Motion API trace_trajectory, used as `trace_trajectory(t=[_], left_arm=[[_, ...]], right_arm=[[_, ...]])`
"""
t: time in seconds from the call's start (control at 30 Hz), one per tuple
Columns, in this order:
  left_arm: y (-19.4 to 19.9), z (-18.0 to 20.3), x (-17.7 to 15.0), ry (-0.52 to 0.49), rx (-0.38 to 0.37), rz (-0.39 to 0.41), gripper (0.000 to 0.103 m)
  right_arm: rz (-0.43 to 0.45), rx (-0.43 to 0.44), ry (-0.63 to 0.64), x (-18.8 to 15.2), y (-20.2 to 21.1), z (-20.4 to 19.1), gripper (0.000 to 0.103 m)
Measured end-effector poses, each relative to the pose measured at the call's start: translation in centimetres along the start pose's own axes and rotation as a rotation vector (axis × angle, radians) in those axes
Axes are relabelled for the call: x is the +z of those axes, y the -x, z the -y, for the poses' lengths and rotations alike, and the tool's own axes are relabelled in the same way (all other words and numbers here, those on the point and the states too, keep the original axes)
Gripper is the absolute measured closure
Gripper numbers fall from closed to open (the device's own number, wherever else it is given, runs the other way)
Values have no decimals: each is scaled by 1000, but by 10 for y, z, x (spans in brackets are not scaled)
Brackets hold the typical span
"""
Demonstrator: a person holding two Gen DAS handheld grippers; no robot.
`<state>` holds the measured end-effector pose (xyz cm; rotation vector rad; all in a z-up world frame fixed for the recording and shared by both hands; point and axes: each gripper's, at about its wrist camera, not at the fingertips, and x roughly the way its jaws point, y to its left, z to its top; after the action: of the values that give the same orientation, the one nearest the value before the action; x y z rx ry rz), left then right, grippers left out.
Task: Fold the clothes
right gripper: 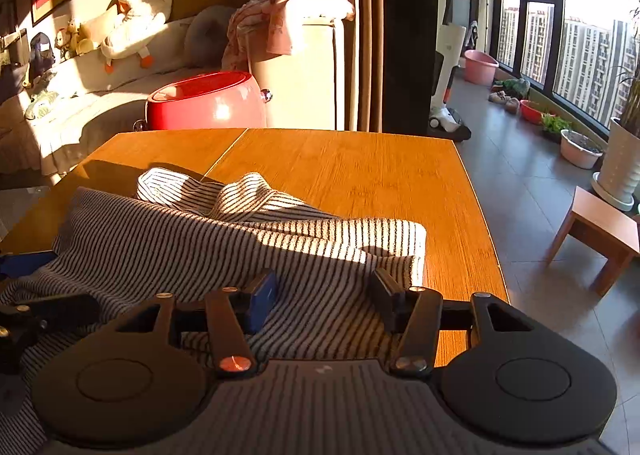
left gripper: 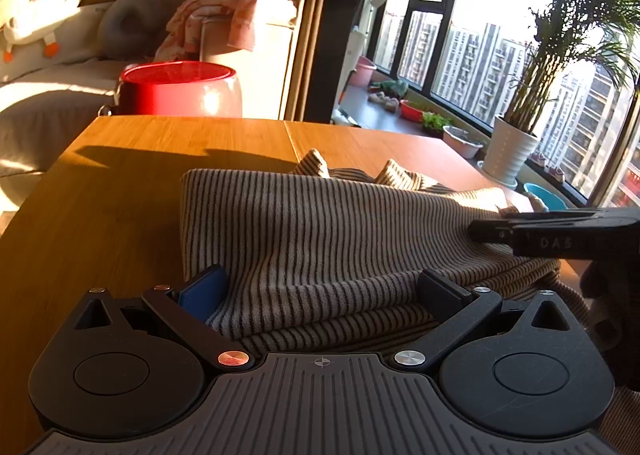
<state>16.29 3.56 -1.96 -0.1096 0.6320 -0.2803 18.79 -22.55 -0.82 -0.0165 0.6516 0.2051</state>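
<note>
The left gripper (left gripper: 320, 287), jaws spread wide, straddles the layered near edge of the striped garment (left gripper: 340, 227) on the wooden surface (left gripper: 120, 183), and the right gripper (right gripper: 324, 295), jaws also parted, sits over its right portion, so any next pinch should catch every layer evenly.

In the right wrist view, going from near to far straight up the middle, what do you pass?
Right gripper, open → striped garment → bare wooden table → red round tub behind the table → pink clothes draped on a cream cabinet.
</note>
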Motion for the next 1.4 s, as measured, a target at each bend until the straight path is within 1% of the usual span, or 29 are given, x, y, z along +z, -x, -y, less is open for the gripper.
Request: trace_trajectory(t=[0.03,0.07,0.17,0.23,0.3,0.37,0.47,0.53,0.57,0.63,0.7,0.73,0.8,0.83,0.87,0.93,0.97,1.07,1.17,1.23,1.27,1.4], left_arm=[[0,0,0,0,0,0,0],[0,1,0,0,0,0,0],[-2,3,0,-15,12,-6,0],[-2,4,0,-18,11,-8,0],[-2,4,0,-17,9,-9,0],[-2,4,0,-16,9,-9,0],[-2,3,0,-16,8,-10,0],[-1,4,-1,-14,6,-9,0],[-1,3,-1,-13,5,-9,0],[-1,3,-1,-10,3,-8,0],[0,2,0,-6,0,-6,0],[0,2,0,-3,-2,-5,0],[2,-1,0,12,-15,3,0],[3,-3,1,20,-22,7,0],[4,-4,1,27,-29,11,0],[13,-15,3,79,-69,28,0],[21,-20,6,91,-68,38,0],[46,-35,18,121,-55,70,0],[71,-50,29,150,-43,102,0],[90,-55,40,170,-56,140,0],[100,-57,45,180,-63,160,0],[119,-41,48,133,-100,189,0]], right_arm=[[-3,13,-10,0,3,4,51],[-8,6,-19,2,7,6,52],[9,-96,17,12,18,1,52],[56,-71,13,28,29,1,52],[69,-10,1,45,29,-5,52],[58,52,10,58,17,-16,52],[10,88,23,67,-22,-34,52],[-21,91,16,68,-48,-40,51],[-36,92,13,68,-61,-43,46],[-75,102,16,65,-78,-45,39],[-100,103,27,59,-86,-46,39],[-97,106,29,59,-85,-47,41],[-89,103,32,57,-81,-47,57],[-81,82,33,57,-78,-46,74],[-76,75,25,57,-75,-45,85],[-43,96,1,60,-60,-42,88],[-18,110,-9,61,-48,-41,89],[75,182,-14,61,8,-40,90],[122,250,-3,47,63,-43,90],[120,283,12,30,93,-46,90],[99,301,6,17,105,-48,90],[21,307,-22,-38,123,-52,90]])
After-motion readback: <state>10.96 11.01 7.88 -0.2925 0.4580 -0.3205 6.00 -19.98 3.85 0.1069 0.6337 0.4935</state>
